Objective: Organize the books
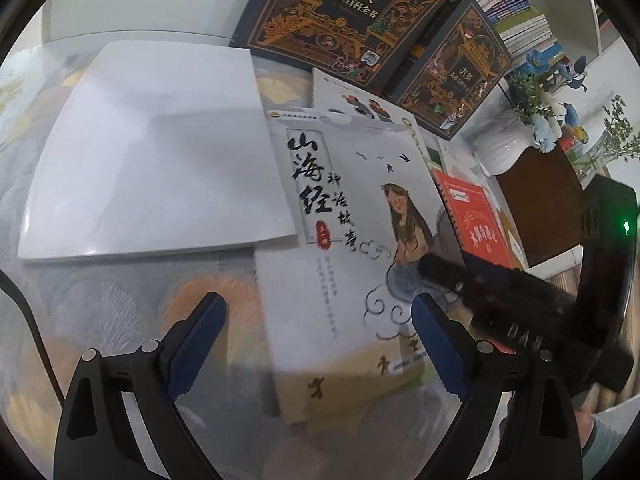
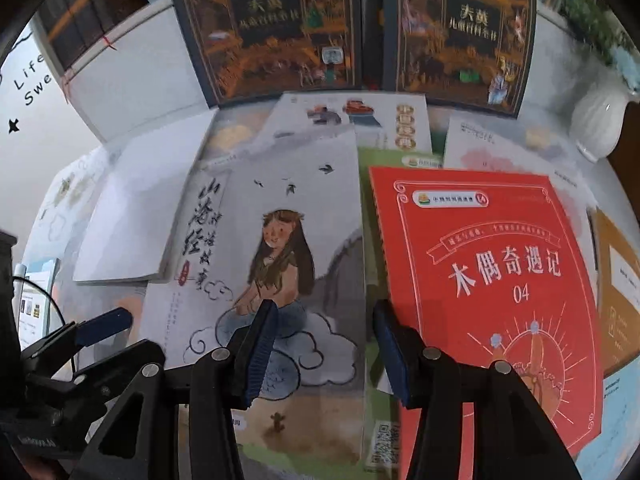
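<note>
A scatter of books is seen lying flat on a patterned tabletop. Nearest the left gripper lies the pale storybook with a long-haired girl on its cover; it is overlapped at its far left corner by a plain white book, which lies to its left. To the right of the storybook, a red spiral-bound book is laid, its bound edge just beside the storybook's right edge, with a green cover partly hidden between and beneath them. Farther off, a white picture book is tucked under the storybook's far end, and two dark ornate encyclopedia volumes are propped upright side by side at the far edge. A white vase with blue flowers is placed at the far right.

The left gripper's jaws are held wide apart above the storybook's near end and the tabletop — nothing is clamped in them. The right gripper is poised over the seam between storybook and red book, its jaws parted moderately — no book is gripped between the blue pads. In the left wrist view the right gripper is seen blurred over the storybook's right edge.
</note>
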Motion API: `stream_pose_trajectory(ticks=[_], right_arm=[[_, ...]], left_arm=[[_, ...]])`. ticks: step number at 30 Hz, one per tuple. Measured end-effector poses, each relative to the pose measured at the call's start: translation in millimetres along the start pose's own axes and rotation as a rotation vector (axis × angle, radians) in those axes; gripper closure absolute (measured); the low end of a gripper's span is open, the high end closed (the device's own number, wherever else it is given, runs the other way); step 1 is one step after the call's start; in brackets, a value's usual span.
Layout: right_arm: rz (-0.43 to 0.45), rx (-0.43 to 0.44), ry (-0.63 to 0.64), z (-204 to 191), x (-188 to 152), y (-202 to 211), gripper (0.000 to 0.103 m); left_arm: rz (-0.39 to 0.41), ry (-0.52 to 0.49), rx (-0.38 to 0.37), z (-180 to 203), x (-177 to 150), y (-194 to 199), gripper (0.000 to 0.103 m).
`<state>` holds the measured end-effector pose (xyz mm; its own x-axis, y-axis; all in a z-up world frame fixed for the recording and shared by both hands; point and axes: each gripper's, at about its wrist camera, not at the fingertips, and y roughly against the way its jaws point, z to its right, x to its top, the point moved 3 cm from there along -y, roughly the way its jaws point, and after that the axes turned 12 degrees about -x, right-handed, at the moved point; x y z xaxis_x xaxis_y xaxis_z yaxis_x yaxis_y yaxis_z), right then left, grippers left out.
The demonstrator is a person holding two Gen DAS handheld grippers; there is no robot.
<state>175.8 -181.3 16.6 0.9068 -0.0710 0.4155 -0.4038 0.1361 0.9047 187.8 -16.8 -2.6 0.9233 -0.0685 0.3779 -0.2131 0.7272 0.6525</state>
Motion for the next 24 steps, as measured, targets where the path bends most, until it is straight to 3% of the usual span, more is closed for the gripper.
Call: stream_pose_trajectory(ticks=[2,6,12,20,24], right_arm=[[-0.002,-0.002,0.026,-5.8,-3.7,2.1,0.053],[-0.021,0.013,0.034,-11.0,-14.8,7.9,0.052],[-0.099,0.041,-0.043,-2.2,-42.8,22.4,0.052],[-0.211,0.061,0.017,-18.6,-140.1,63.3,0.052],[-0.261,0.061,0.005,-19.9,-162.2,65.5,0.052]], left_arm=[[-0.007,-0.002,-0.037,3.2,-1.1,-2.2,0.009],[0.000,-0.027,-0.017,8.4,-10.1,-1.1,0.009],[-0.035,-0.009,-0.095,14.4,-44.2,17.3,0.009],[-0.099,-0.016,-0.106,26.3,-126.3,55.0,0.009],[-0.111,-0.029,-0.089,32.6,-139.7,57.2,0.009]])
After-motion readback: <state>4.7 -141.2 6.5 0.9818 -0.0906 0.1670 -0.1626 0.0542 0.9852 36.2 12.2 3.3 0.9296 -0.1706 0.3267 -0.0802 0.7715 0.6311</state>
